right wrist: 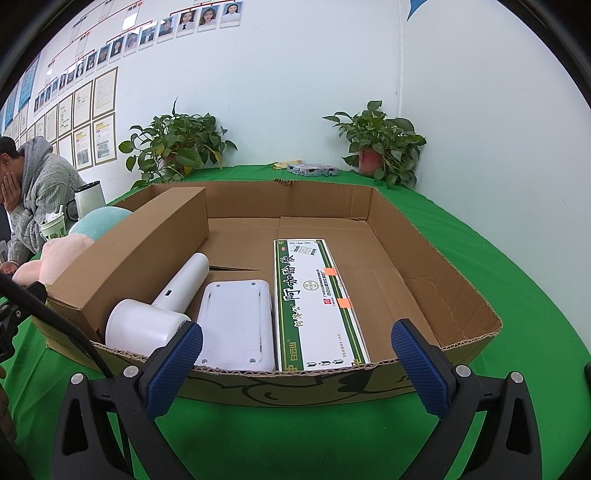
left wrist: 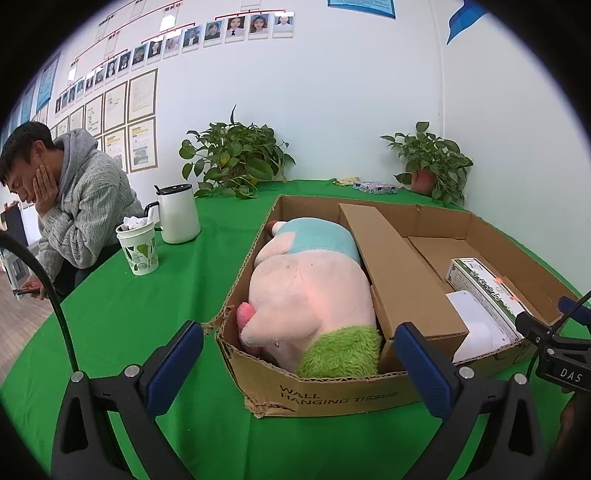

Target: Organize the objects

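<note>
Both jaws stand apart, left gripper (left wrist: 301,363) and right gripper (right wrist: 297,360) holding nothing. One cardboard tray (left wrist: 343,397) reads "WALL HANGING TISSUE"; inside lie one plush pig (left wrist: 306,291), one green-white box (right wrist: 317,306), one hair dryer (right wrist: 159,314).

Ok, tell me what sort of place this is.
Probably an office or staff room. A wall chart of staff photos hangs above framed notices, and a man sits at the green-clothed table near potted plants.
</note>
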The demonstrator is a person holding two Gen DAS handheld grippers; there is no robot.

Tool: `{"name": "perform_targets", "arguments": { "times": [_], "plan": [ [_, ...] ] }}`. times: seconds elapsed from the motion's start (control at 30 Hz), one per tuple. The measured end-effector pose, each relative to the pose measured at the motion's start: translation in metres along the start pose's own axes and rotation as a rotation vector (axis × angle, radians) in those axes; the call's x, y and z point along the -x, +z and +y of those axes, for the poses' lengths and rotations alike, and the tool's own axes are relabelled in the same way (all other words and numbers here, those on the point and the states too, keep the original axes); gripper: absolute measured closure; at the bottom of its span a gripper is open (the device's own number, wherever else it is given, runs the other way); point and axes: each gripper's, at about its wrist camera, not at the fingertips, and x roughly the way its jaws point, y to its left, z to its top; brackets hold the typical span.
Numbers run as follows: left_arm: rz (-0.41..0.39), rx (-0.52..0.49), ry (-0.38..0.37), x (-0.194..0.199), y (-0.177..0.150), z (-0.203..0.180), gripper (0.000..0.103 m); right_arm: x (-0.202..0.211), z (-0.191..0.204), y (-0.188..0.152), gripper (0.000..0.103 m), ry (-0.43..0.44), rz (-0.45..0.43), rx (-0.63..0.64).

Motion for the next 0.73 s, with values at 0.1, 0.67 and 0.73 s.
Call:
{"name": "perform_targets", "arguments": {
  "times": [0.1, 0.67, 0.73],
  "plan": [
    [0.002, 0.003, -0.003, -0.0006, 0.0005, 0.001, 0.0, 0.0009, 0.0008, 0.0, 0.0, -0.001, 0.0, 0.0],
    [-0.005, -0.009, 0.014, 0.003, -0.0001, -0.0015, 0.0, 0.0019, 0.0016, -0.0001, 0.0, 0.0, 0.0, 0.0],
    [-0.012, -0.023, 0.032, 0.0056, -0.0007, -0.0041, 0.0, 0.0014, 0.0014, -0.0002, 0.0, 0.0, 0.0, 0.0]
  ]
}}
